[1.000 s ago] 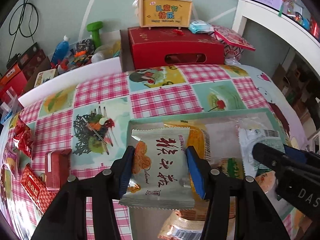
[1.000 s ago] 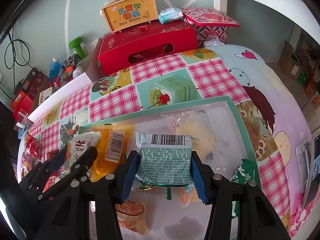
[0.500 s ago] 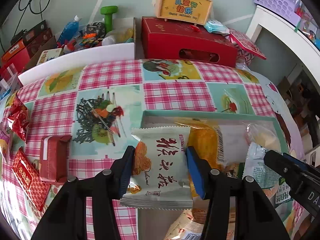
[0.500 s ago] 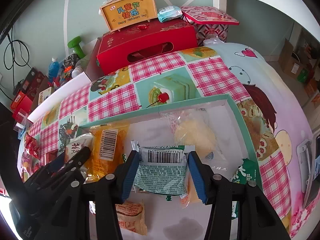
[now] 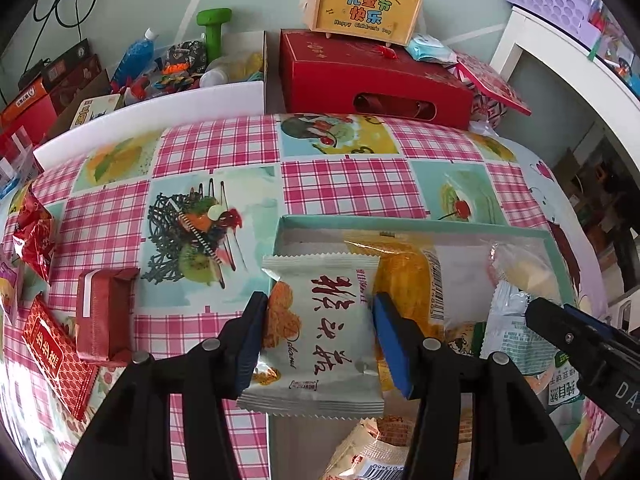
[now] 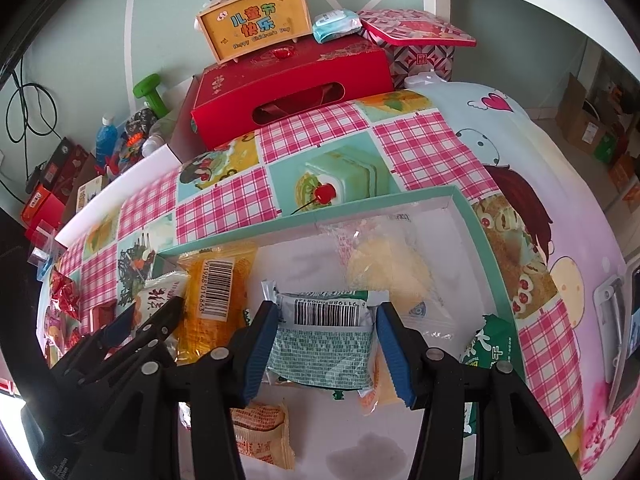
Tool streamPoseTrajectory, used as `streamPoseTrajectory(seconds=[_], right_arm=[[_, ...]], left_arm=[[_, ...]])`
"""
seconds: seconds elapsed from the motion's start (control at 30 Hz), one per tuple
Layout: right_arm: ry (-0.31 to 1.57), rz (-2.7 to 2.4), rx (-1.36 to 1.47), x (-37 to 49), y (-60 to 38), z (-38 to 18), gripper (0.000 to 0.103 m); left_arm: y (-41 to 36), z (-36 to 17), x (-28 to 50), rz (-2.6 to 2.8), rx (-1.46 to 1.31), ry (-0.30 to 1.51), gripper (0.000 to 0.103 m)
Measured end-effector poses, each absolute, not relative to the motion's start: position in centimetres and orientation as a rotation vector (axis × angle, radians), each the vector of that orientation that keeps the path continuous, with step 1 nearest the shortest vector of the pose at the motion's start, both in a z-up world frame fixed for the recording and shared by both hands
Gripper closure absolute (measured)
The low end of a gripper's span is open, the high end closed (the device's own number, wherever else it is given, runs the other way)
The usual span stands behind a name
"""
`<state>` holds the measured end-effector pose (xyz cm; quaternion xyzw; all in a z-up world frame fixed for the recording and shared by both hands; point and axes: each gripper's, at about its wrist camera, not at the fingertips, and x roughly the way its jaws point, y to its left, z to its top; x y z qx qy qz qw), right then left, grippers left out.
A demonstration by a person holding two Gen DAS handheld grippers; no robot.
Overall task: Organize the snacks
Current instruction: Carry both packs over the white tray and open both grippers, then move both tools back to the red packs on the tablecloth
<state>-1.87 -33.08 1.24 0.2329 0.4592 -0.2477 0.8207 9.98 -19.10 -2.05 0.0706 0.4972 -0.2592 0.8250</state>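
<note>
A white snack packet with red characters (image 5: 324,360) hangs between the pads of my left gripper (image 5: 320,308), over the left rim of the teal-edged tray (image 5: 400,225). The jaws are opening, though the pads still touch the packet's sides. My right gripper (image 6: 327,312) holds a green packet with a barcode (image 6: 320,352) low inside the tray (image 6: 360,205). Its jaws are opening too, pads still against the packet. An orange packet (image 6: 216,292), a clear pale one (image 6: 384,268) and an orange-patterned one (image 6: 260,432) lie in the tray.
Red snack packets (image 5: 104,312) lie on the checked tablecloth to the tray's left. At the back stand a red gift box (image 5: 372,80), a yellow handled box (image 5: 360,4) and a white crate with a green dumbbell (image 5: 214,28). The table drops off at the right.
The green packet's barcode end has sunk lower between the right pads. The left view has rolled and shifted a little, with the white packet staying between its pads.
</note>
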Motion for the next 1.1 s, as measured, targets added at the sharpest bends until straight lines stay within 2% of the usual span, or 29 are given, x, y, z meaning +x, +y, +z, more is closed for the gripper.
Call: streamPoseTrajectory(seconds=[0.07, 0.2, 0.3, 0.37, 0.4, 0.47, 0.73, 0.8, 0.87, 0.9, 0.93, 0.97, 1.1], right_arm=[[0.981, -0.532, 0.498, -1.9, -33.1, 1.1, 0.042], [0.985, -0.541, 0.508, -2.0, -33.3, 1.0, 0.035], [0.988, -0.544, 0.511, -2.0, -33.4, 0.8, 0.034], [0.989, -0.545, 0.512, -2.0, -33.4, 0.8, 0.033], [0.993, -0.547, 0.509, -1.9, -33.3, 0.7, 0.029], [0.998, -0.552, 0.501, -1.9, -33.3, 0.7, 0.021], [0.999, -0.548, 0.489, -1.6, -33.1, 0.7, 0.02], [1.001, -0.548, 0.481, -1.5, -33.0, 0.7, 0.007], [0.996, -0.547, 0.468, -1.4, -32.8, 0.8, 0.0], [0.994, -0.544, 0.463, -1.3, -32.7, 0.8, 0.0], [0.993, -0.542, 0.46, -1.3, -32.6, 0.9, 0.0], [0.992, -0.538, 0.456, -1.2, -32.5, 0.9, 0.0], [0.997, -0.53, 0.436, -1.0, -32.1, 1.0, 0.0]], left_arm=[[-18.9, -2.0, 10.2, -0.548, 0.129, 1.071, 0.036], [-18.3, -1.3, 10.4, -0.54, 0.11, 1.068, 0.032], [-17.8, -0.8, 10.6, -0.526, 0.093, 1.073, 0.031], [-17.5, -0.5, 10.8, -0.518, 0.081, 1.075, 0.023], [-17.3, -0.3, 10.9, -0.513, 0.075, 1.076, 0.021], [-17.0, 0.0, 11.0, -0.507, 0.066, 1.076, 0.02], [-15.1, 0.9, 11.7, -0.418, 0.045, 1.069, 0.019], [-14.8, 0.9, 11.9, -0.381, 0.057, 1.066, 0.019], [-14.4, 0.8, 12.0, -0.342, 0.068, 1.067, 0.017], [-14.3, 0.7, 12.1, -0.332, 0.07, 1.068, 0.014], [-14.1, 0.6, 12.2, -0.322, 0.07, 1.069, 0.006], [-13.9, 0.6, 12.2, -0.307, 0.074, 1.068, 0.004], [-13.3, 0.6, 12.2, -0.265, 0.089, 1.065, 0.004]])
